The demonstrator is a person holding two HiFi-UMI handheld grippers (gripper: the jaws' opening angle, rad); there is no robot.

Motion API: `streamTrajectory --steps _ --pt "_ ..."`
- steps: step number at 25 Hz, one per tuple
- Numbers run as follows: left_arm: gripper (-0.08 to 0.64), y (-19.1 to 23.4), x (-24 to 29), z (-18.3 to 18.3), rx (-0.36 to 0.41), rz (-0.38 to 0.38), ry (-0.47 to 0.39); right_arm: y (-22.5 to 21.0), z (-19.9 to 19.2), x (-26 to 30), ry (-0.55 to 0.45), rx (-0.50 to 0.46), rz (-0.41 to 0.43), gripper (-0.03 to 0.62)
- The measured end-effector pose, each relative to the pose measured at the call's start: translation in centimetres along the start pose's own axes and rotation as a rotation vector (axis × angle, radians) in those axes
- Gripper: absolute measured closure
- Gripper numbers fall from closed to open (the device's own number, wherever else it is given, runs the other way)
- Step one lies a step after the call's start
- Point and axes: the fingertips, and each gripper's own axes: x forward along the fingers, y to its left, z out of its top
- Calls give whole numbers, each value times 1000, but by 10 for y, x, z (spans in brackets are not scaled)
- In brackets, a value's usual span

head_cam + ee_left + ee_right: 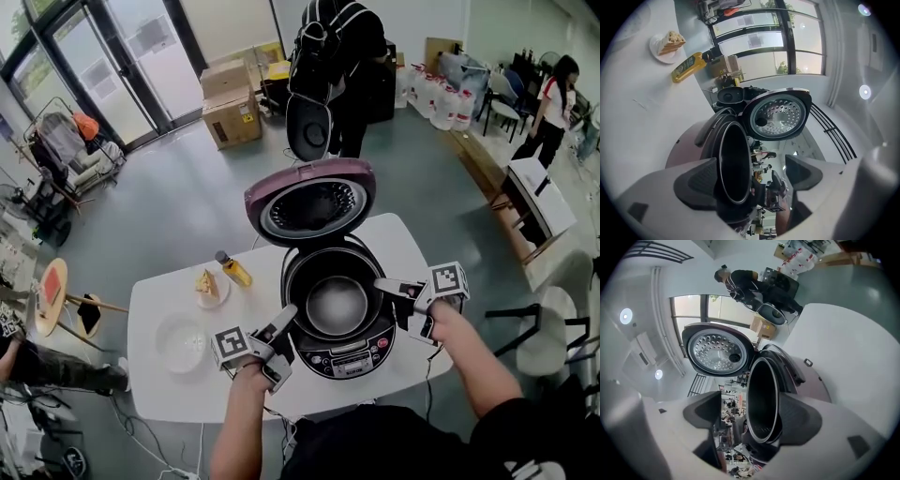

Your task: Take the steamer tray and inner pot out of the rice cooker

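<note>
Both tongs are standing released. The left gripper (750,164) is gaping across one side of the inner pot's rim, and the right gripper (750,401) is gaping across the opposite side. No pad looks to be pressing yet.

Underneath, the white table (169,300) is carrying the rice cooker (361,361), whose lid (309,202) is standing thrown back. The inner pot (337,302) is sitting down in the cooker's well, seemingly empty. Left of it a white dish (180,339) is lying; whether that is the steamer tray I cannot tell. Beyond are a small plate (214,289) of food and a yellow bottle (234,271).

The pot is looking like stiff metal, smooth and likely slippery, with some weight. Its thin rim lip is offering the only hold, so pinching it at two opposite points and lifting level seems wisest.
</note>
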Motion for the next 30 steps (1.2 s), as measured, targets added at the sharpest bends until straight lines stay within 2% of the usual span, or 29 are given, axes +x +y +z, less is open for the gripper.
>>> streamTrajectory --steps 4,8,10,13,15,19,23,30 --pt "125 8 4 1 35 37 24 -4 0 0 31 -40 22 235" --pt "144 8 10 1 63 54 39 -11 4 -2 31 -35 35 315" --pt "155 8 11 1 81 78 51 -14 5 -1 35 -58 21 371" --pt "168 7 11 0 96 98 68 -15 5 0 51 -103 -18 412" --pt "212 13 8 -1 102 112 70 -19 4 0 56 -120 -38 445" --pt "348 29 4 -1 128 172 65 -29 4 -3 37 -154 -90 564" --pt "546 43 0 3 131 237 51 -28 6 -2 37 -181 -96 566" --pt "548 45 0 1 152 224 82 -29 5 -3 32 -237 -110 565"
